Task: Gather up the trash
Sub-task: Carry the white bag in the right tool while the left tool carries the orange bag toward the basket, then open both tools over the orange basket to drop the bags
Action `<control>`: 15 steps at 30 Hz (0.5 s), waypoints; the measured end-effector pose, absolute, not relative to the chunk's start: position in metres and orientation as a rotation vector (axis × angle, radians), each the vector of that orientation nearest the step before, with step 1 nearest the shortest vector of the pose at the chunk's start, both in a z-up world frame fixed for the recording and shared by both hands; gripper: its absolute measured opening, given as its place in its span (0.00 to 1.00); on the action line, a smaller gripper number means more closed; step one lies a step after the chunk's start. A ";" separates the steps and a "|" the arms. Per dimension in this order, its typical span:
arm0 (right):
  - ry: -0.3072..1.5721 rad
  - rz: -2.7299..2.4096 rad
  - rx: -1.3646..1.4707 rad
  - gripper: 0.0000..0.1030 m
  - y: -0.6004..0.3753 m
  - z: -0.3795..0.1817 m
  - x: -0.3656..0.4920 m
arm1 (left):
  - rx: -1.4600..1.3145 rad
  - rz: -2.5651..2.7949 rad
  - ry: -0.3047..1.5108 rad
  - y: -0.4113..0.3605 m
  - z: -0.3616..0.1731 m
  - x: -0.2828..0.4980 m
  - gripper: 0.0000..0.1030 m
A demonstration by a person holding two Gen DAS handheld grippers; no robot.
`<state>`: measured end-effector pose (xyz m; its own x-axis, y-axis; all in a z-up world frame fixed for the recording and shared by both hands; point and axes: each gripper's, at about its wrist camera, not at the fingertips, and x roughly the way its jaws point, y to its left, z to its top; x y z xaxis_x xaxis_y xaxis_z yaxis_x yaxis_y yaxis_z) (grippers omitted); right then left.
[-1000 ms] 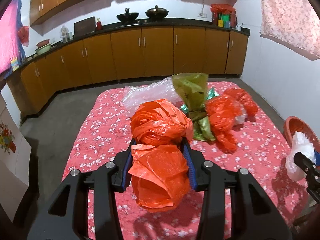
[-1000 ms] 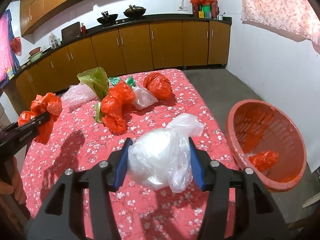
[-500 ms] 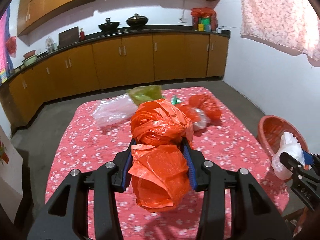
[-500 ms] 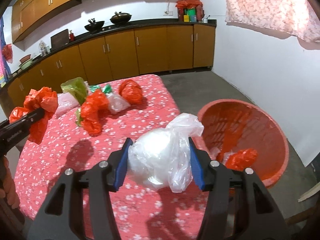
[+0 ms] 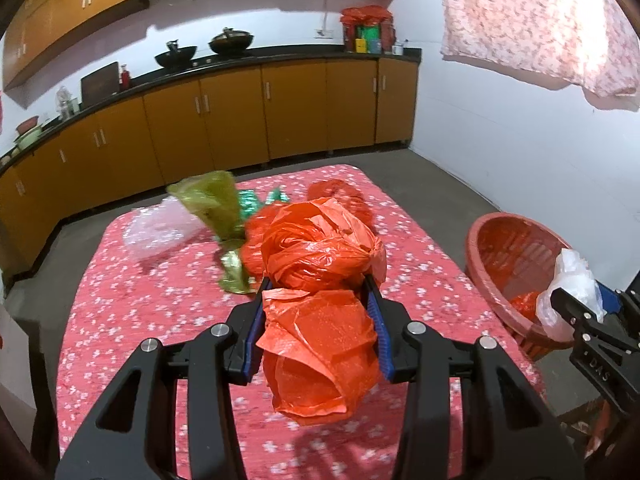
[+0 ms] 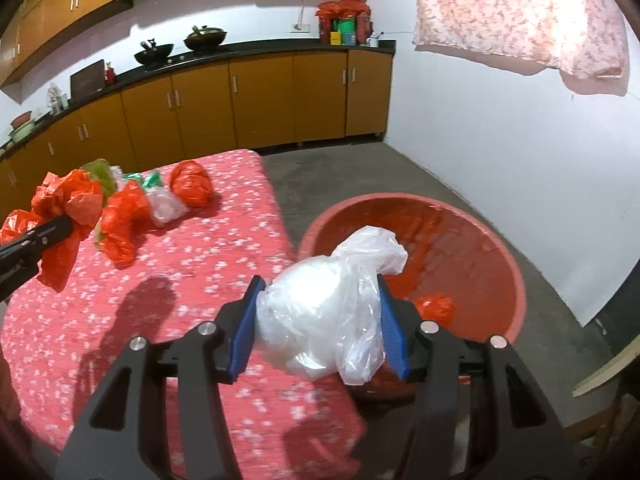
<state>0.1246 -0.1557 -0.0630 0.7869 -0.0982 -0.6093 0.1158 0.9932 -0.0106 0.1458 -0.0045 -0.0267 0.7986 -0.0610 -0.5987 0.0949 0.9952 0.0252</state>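
Red cloth: a flowered red cover lies over the bench (image 5: 160,320), the largest thing here, and it carries the trash not yet collected.
Basket: a red plastic basket (image 6: 472,240) stands on the floor just beside the bench's right edge; one small orange scrap (image 6: 434,306) already lies inside it.
Remaining pile: an olive-green bag (image 5: 212,204), a clear crumpled bag (image 5: 156,232), green foil wrappers (image 5: 260,200) and more orange bags (image 6: 192,184) sit together near the far end of the bench, well apart from the basket.
Left gripper (image 5: 316,324): its blue-padded fingers are closed on a crumpled orange bag (image 5: 320,280), which bulges above and below the pads and hangs over the bench.
Right gripper (image 6: 318,326): its fingers are clamped on a white plastic bag (image 6: 328,312), held at the bench edge with the basket's mouth directly ahead and below.
Step in hand: judging by both loads, this is the carry to the basket, with the white bag nearest to the drop.
Next move: the right gripper needs to get fully over the basket's opening before its fingers part, since the light bag could drift or cling to a pad. The orange bag then needs the same path from the left, clear of the right gripper.
After that: the far pile calls for more trips.
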 end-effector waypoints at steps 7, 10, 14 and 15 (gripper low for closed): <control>0.653 -0.169 0.021 0.52 -0.182 -0.067 0.129 | 0.076 -0.128 0.662 -0.032 -0.034 0.154 0.43; 0.654 -0.188 0.027 0.52 -0.193 -0.070 0.131 | 0.083 -0.146 0.671 -0.044 -0.037 0.159 0.43; 0.654 -0.209 0.034 0.52 -0.206 -0.072 0.134 | 0.093 -0.175 0.676 -0.062 -0.039 0.163 0.43; 0.654 -0.214 0.037 0.52 -0.210 -0.072 0.135 | 0.095 -0.181 0.676 -0.066 -0.039 0.163 0.43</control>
